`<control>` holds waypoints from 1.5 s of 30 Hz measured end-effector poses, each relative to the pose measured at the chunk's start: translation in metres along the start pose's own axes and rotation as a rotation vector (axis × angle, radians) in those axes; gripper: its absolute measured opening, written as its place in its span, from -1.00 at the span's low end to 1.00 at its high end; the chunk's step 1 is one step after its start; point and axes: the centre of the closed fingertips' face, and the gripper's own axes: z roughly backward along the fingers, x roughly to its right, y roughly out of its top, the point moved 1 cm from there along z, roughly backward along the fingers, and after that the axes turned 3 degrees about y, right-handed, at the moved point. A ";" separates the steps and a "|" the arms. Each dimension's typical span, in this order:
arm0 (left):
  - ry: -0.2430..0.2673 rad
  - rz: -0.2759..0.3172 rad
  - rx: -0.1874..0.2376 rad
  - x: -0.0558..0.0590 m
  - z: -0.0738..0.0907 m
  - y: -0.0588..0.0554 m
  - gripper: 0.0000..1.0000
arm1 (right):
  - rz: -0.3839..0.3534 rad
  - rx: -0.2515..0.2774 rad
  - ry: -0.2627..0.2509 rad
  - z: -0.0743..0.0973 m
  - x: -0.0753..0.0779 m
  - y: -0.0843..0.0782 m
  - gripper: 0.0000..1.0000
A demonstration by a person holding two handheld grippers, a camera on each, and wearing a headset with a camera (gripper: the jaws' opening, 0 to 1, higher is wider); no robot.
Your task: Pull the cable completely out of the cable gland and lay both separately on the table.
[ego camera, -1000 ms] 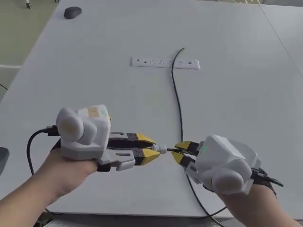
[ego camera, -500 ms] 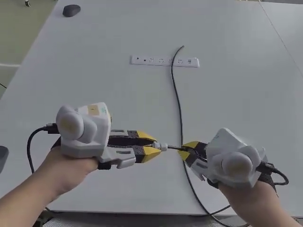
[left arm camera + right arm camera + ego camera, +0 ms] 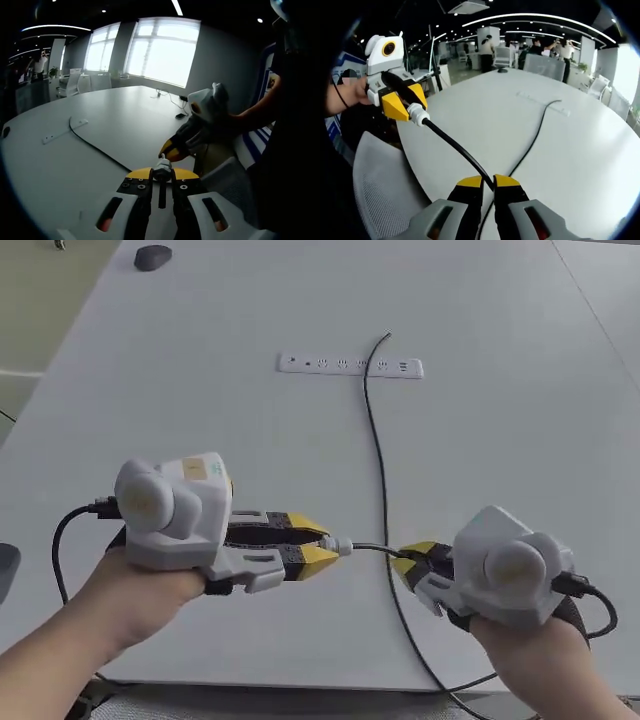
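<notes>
Currently the left gripper (image 3: 322, 550) is clamping the small rigid cable gland (image 3: 340, 547) in closed jaws above the counter's (image 3: 180, 400) near edge. The right gripper (image 3: 408, 562), jaws closed, is pinching the black cable (image 3: 375, 550) just right of it. The cable looks limp and slick, so gripping close to the gland seems best.

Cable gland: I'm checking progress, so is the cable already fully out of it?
No, the black cable enters the cable gland held in the left gripper's jaws.
</notes>
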 end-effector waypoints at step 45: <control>-0.032 0.018 -0.035 -0.002 -0.003 -0.007 -0.71 | 0.402 0.068 0.169 0.012 -0.068 0.054 -0.75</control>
